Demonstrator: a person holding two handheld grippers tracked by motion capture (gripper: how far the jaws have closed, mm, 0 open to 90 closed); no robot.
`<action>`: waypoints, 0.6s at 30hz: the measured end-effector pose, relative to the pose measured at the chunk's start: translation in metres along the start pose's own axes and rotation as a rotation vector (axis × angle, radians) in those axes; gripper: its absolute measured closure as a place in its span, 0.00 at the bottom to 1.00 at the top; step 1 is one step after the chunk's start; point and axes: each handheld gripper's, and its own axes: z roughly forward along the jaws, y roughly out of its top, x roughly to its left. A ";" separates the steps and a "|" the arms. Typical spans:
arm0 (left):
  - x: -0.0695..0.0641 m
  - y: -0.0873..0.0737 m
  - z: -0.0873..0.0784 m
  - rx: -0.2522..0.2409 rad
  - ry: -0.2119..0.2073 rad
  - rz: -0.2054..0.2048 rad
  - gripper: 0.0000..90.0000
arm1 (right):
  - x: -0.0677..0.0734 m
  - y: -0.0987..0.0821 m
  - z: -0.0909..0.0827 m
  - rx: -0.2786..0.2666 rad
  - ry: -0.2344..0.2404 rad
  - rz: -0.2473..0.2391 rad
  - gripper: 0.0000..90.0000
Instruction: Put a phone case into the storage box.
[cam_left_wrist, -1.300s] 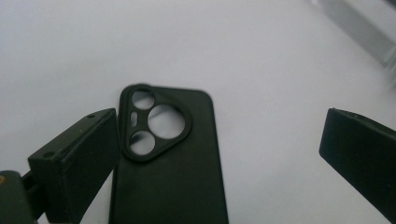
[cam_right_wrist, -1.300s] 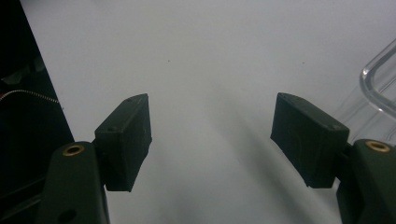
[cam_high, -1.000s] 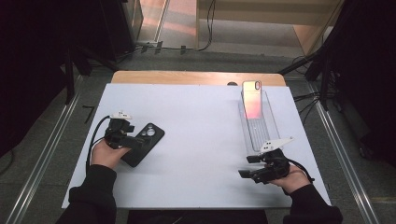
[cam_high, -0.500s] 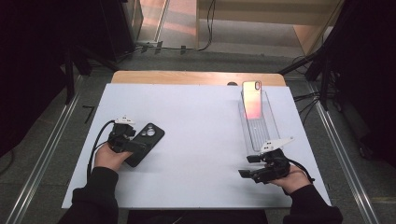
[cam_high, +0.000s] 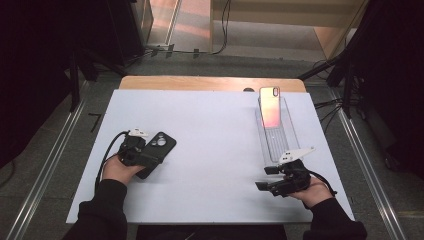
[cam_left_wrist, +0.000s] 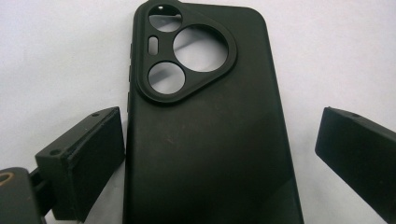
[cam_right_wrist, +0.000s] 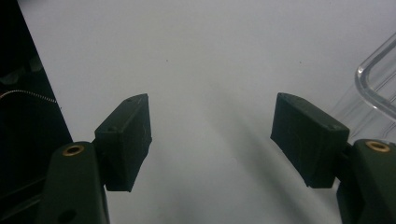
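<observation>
On the white bench (cam_high: 210, 145), a smooth matt sheet laid over a wooden top, all places below are given relative to the black phone case (cam_high: 157, 152).

Bench: flat, rectangular, pale; a strip of wood shows along its far edge.

Clear tray (cam_high: 275, 135): a long, narrow, transparent plastic trough with rounded corners, lying well to the right of the case; its curved rim also appears in the right gripper view (cam_right_wrist: 373, 88). A phone (cam_high: 269, 106) with a glossy pinkish face lies in its far end.

Forearms: both dark-sleeved, entering from the near edge. The left hand (cam_high: 117, 169) rests just near and left of the case, wrist low, pointing its tool away and to the right. The right hand (cam_high: 312, 189) lies well to the right of the case, near the tray's near end, its tool pointing left across the bench.

Phone case: soft-looking matt black shell, rounded rectangle, back upward, with a raised rounded-triangular camera surround holding three circular openings (cam_left_wrist: 187, 51). It lies flat on the bench.

Left tool (cam_left_wrist: 219, 154): jaws wide, straddling the case's lower half; one pad sits just beside its edge, the other stands clear.

Right tool (cam_right_wrist: 212, 140): jaws wide, with bare bench between them.
</observation>
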 end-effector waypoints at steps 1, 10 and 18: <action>-0.001 0.000 0.000 0.001 0.004 -0.004 0.02 | 0.000 0.000 0.000 0.000 0.000 -0.001 0.30; -0.011 -0.002 0.004 0.013 0.112 0.067 0.07 | 0.000 0.000 0.000 -0.001 -0.003 -0.004 0.30; -0.011 -0.004 0.003 -0.007 0.124 0.064 0.14 | 0.000 0.000 0.000 -0.001 -0.003 -0.004 0.30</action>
